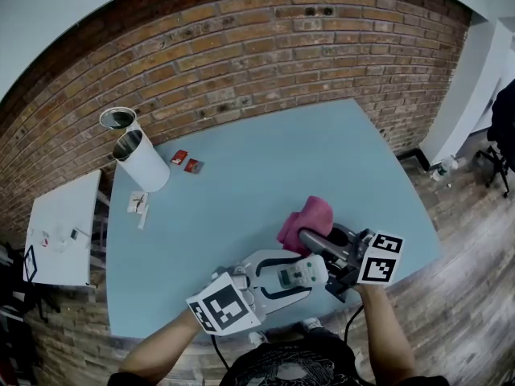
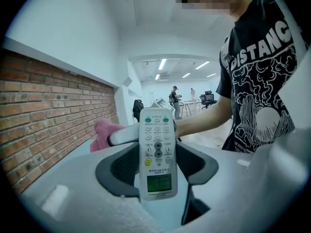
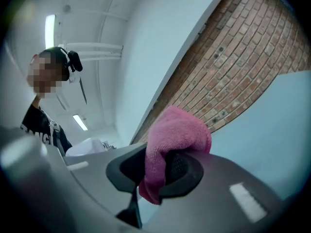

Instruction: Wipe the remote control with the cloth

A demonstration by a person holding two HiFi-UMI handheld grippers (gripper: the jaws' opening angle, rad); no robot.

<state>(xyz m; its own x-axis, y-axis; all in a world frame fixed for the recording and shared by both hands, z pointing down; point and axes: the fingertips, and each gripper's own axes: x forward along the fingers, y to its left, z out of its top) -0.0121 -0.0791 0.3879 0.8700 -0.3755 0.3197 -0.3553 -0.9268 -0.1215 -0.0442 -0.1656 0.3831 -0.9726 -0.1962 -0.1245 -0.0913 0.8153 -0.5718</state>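
- Brickwork of the wall [image 1: 241, 63] curved behind the scene and took no part in the job.
- Beneath it the pale blue desk [image 1: 241, 191] carried neither of the task's things. Both were lifted above its near edge, so I judged the picking-up done and the wiping itself the part left.
- The left forearm [image 1: 161, 352] reached in from the lower left of the head view and the right forearm [image 1: 386, 328] from the lower right, so the two tools met in front of the person.
- The left gripper [image 2: 158, 171] lay close to level with its jaws set wide, clamping the sides of the remote control [image 2: 156, 140].
- The right gripper [image 3: 155, 171] faced it, its jaws pinched on a fold of the cloth [image 3: 177, 130].
- A white cylinder [image 1: 141, 159] stood well apart at the far left of the desk.
- The pink cloth bulged out over the right gripper's jaws, just beside the remote control's far end. Whether it touched I could not tell.
- The remote control sat button-face up, held near its display end with the keypad jutting forward. No view showed how much of it was clean, so I took the whole face as yet to be wiped.
- Two small red items [image 1: 186, 162] lay near the cylinder.
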